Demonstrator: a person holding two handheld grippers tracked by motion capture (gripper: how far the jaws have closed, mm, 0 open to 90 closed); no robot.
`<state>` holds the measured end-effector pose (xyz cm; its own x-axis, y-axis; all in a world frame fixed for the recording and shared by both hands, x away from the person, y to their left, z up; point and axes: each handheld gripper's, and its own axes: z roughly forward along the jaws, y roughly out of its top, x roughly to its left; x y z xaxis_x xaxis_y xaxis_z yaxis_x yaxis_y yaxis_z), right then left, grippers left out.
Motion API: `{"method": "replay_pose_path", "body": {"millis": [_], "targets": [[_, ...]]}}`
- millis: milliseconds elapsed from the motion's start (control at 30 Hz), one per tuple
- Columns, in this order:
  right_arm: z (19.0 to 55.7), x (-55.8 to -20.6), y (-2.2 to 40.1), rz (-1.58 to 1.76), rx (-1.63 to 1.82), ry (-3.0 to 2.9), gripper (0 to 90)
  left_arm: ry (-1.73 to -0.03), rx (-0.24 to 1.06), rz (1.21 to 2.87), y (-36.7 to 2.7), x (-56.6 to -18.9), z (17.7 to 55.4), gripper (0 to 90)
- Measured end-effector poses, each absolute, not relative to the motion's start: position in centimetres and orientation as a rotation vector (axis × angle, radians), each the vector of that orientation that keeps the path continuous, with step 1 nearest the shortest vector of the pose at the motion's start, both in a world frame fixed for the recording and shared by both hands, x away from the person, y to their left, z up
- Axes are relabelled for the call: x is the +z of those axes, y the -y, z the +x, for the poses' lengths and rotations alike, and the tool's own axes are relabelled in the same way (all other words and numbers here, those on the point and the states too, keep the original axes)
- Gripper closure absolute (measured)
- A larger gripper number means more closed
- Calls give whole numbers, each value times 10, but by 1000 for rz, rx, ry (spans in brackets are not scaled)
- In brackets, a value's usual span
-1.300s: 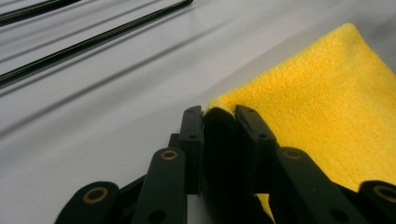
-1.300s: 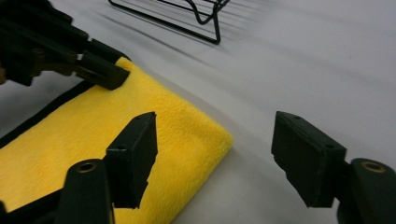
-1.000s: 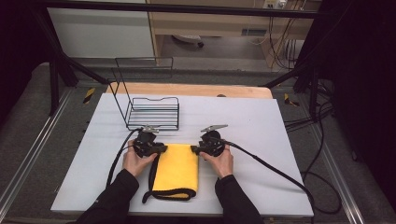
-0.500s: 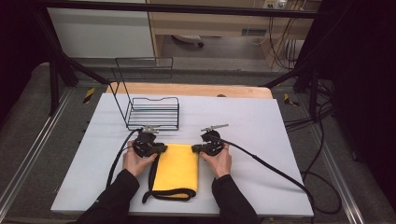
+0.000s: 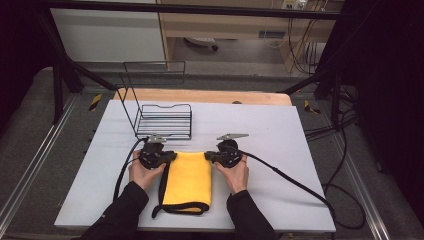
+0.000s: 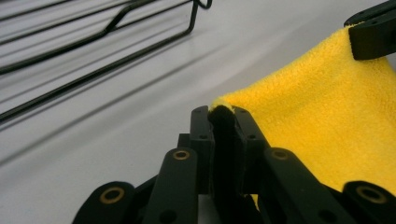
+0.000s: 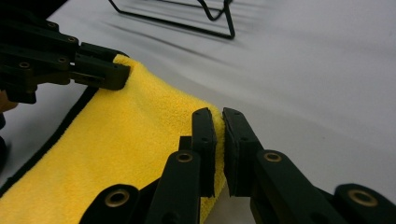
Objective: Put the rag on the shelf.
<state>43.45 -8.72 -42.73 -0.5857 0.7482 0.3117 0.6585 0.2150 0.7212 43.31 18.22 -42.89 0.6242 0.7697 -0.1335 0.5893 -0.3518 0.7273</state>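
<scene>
Folded yellow microfibre cloth (image 5: 188, 177) flat just in front of the wire rack (image 5: 165, 120), left gripper (image 5: 172, 156) having just closed, pinching its far left corner, right gripper (image 5: 209, 156) clamped on the far right corner

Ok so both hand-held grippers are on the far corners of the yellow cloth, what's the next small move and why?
Probably lift both corners together, slowly. The left hand-held gripper has just been closing and pinches the far left corner of the yellow cloth; the right hand-held gripper is shut on the far right corner. The cloth lies flat on the white table, so an even lift should keep it from twisting.
</scene>
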Motion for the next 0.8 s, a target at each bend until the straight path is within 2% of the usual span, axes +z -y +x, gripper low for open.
{"method": "replay_pose_path", "body": {"millis": [800], "targets": [[403,-374,94,1132,1578,-2206,844,-938,445,1855,-203,-367,386,804]]}}
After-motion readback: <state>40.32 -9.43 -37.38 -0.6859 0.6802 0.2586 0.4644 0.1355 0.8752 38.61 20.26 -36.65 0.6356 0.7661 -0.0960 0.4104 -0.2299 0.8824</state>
